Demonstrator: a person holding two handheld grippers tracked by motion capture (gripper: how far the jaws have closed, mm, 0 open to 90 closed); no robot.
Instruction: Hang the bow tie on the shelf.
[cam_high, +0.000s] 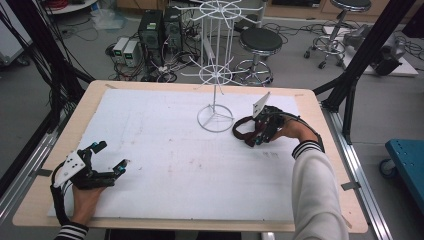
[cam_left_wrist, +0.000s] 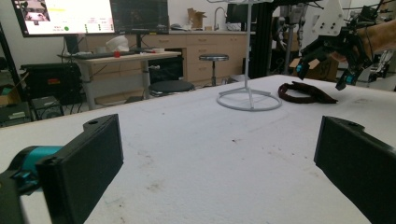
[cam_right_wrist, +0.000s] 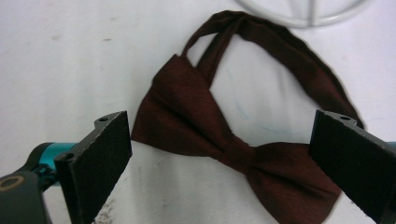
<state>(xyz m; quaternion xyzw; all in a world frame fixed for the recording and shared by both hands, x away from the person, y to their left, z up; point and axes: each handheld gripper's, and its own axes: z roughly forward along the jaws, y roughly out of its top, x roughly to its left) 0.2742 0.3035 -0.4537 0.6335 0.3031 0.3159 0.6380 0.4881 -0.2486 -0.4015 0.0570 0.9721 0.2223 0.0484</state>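
A dark red bow tie (cam_right_wrist: 205, 130) with a looped strap lies flat on the white board (cam_high: 165, 150), just right of the ring base of a white wire rack (cam_high: 215, 118). My right gripper (cam_right_wrist: 224, 140) hovers over the bow tie, open, with one jaw on each side of the bow and not touching it. In the high view the right gripper (cam_high: 255, 135) covers most of the bow tie (cam_high: 240, 129). At the board's near left corner my left gripper (cam_high: 112, 155) is open with nothing in it. From the left gripper view (cam_left_wrist: 219, 163), the bow tie (cam_left_wrist: 303, 92) lies far off beside the rack base (cam_left_wrist: 249, 99).
The wire rack's pole rises with spoked tiers (cam_high: 216, 75) above the board's far middle. Black frame posts (cam_high: 370, 45) stand at both sides of the table. Stools (cam_high: 260, 42) and computers (cam_high: 150, 30) are on the floor beyond the far edge.
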